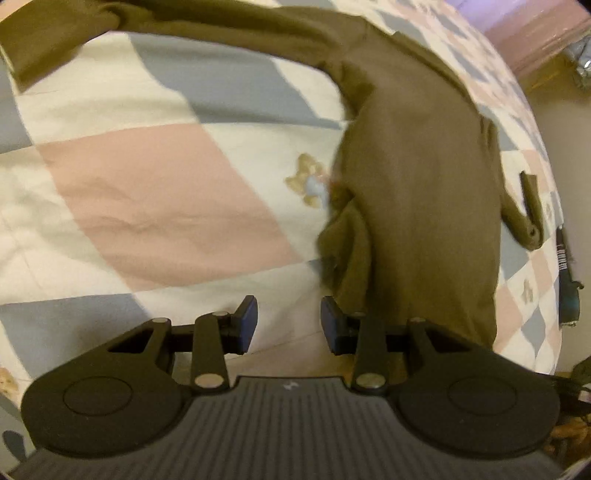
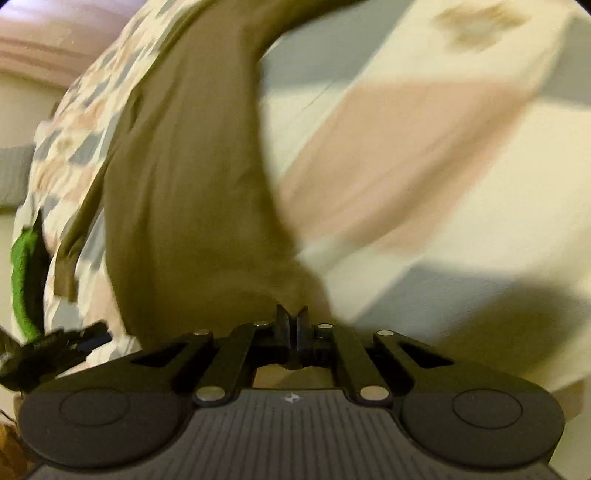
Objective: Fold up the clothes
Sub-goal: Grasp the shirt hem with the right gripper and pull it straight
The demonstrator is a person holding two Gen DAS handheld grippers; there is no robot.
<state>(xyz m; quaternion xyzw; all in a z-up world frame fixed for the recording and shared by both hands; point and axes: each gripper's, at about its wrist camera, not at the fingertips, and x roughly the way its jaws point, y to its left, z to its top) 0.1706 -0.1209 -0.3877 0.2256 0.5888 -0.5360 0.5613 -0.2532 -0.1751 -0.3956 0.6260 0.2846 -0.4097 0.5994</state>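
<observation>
An olive-brown garment (image 1: 417, 192) lies on a bedspread (image 1: 155, 192) checked in pink, grey and cream, with a small bear print (image 1: 308, 181) just beside the cloth's left edge. In the left wrist view the garment runs from the near right up the frame — one long sleeve (image 1: 207, 26) stretches off toward the upper left.

Left gripper (image 1: 289, 323): jaws spread wide, nothing between them; the right-hand fingertip (image 1: 330, 325) sits just beside the garment's near edge, contact uncertain.

Right gripper (image 2: 293, 328): jaws pressed together, with a pinch of the garment (image 2: 192, 192) bunched at the tips. That view is blurred. The cloth rises from the tips up the left half of the frame, bedspread (image 2: 424, 147) to its right. A green object (image 2: 24, 273) shows at the far left edge, unclear what.
</observation>
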